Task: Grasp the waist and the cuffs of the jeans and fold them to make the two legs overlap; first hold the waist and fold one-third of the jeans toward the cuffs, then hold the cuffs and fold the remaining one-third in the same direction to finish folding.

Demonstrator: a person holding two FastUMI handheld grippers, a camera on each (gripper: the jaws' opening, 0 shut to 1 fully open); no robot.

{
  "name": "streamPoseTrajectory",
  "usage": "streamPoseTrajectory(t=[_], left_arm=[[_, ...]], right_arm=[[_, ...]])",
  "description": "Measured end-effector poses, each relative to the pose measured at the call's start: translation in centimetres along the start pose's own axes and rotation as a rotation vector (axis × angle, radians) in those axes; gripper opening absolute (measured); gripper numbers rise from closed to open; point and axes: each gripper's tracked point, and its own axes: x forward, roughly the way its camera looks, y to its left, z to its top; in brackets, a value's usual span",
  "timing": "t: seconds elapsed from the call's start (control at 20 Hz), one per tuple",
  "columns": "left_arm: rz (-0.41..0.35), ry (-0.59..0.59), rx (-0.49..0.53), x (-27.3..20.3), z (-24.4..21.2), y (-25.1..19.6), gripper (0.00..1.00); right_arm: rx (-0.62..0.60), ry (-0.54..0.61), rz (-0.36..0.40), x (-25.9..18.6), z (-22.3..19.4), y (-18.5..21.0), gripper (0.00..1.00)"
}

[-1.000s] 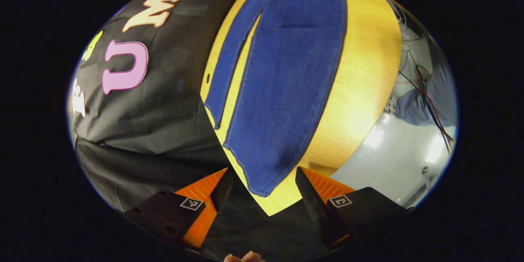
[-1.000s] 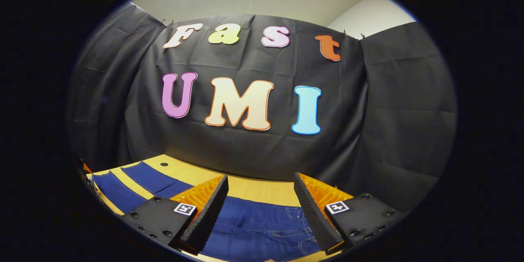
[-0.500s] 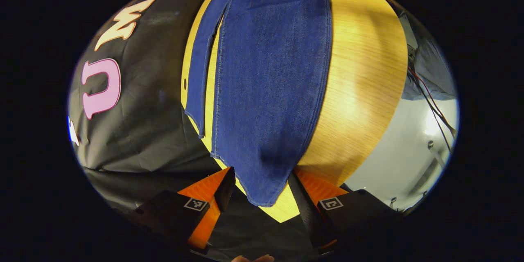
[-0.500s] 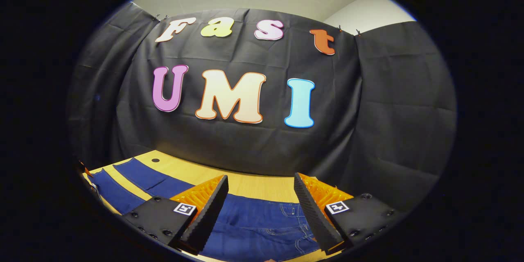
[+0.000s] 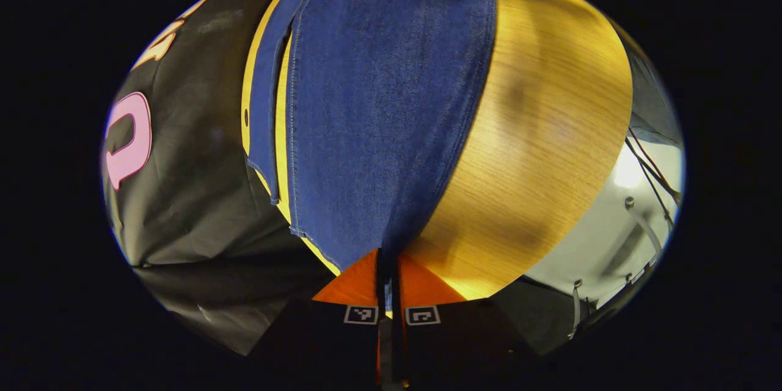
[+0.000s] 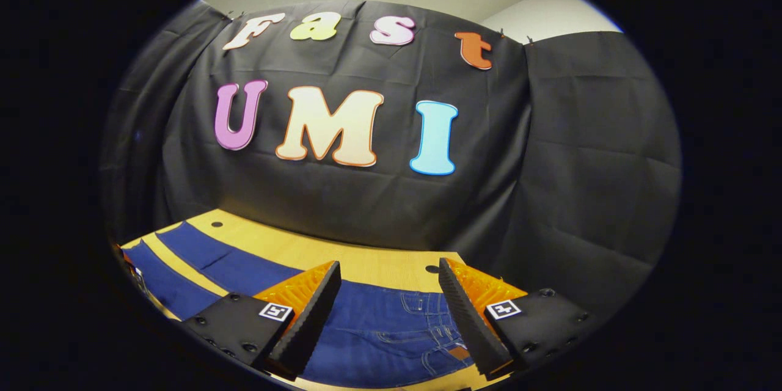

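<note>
Left gripper [image 5: 388,275] fingers newly closed on jeans [image 5: 379,110] cuff; right gripper [image 6: 391,308] fingers apart.

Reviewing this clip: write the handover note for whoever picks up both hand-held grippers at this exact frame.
Left hand-held gripper: closed on the cuff end of the near leg of the jeans.
Right hand-held gripper: open, above the waist, not gripping.
Jeans lie flat along the wooden table, legs side by side with a strip of table between them.
Done: cuff grasp only.
Left: grasp the waist, overlap the legs, then fold one-third from the waist and the last third from the cuffs.
</note>
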Motion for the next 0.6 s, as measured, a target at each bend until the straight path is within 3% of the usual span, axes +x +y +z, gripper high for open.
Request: streamPoseTrajectory(t=[0.2, 0.35, 0.6], left_arm=[[0.014, 0.000, -0.057, -0.1, -0.1, -0.2, 0.00], [0.020, 0.004, -0.044, -0.1, 0.0, -0.2, 0.00], [0.012, 0.010, -0.038, -0.1, -0.1, -0.2, 0.00]], right_arm=[[-0.219, 0.019, 0.029, -0.8, -2.8, -0.8, 0.99], [-0.412, 0.059, 0.073, -1.9, -6.2, -1.1, 0.99], [-0.615, 0.149, 0.116, -2.9, -12.4, -2.8, 0.99]])
